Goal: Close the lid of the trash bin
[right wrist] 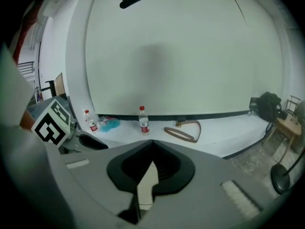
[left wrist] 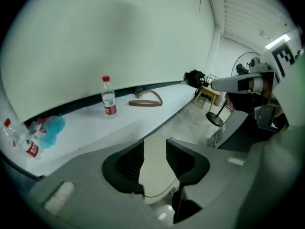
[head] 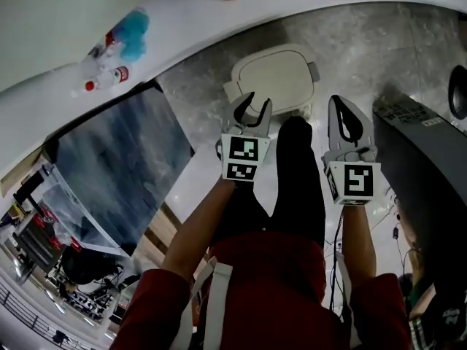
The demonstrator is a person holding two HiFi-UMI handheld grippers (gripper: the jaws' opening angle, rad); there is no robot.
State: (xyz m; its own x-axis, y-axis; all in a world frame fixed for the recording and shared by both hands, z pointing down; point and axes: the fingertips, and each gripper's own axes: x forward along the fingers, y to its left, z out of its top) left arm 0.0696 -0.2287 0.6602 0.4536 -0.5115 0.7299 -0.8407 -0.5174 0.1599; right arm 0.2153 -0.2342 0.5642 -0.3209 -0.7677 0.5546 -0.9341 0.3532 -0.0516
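A cream trash bin [head: 273, 79] stands on the grey floor just below the curved white ledge. Its lid lies flat on top when seen from above. My left gripper [head: 252, 114] hovers over the bin's near edge with its jaws open. In the left gripper view the cream lid [left wrist: 153, 173] shows through the gap of that gripper [left wrist: 155, 146], and nothing is held. My right gripper [head: 349, 125] is to the right of the bin, jaws shut and tips touching. In the right gripper view a sliver of the lid [right wrist: 147, 186] shows below the closed tips of the right gripper [right wrist: 152, 149].
A white ledge [head: 80, 28] curves behind the bin and carries water bottles [left wrist: 109, 98], a blue cloth [head: 133, 29] and a brown strap [left wrist: 147, 101]. A dark box [head: 419, 159] stands to the right. A fan stand [left wrist: 215, 119] is on the floor beyond. My black-clad leg [head: 298, 173] is between the grippers.
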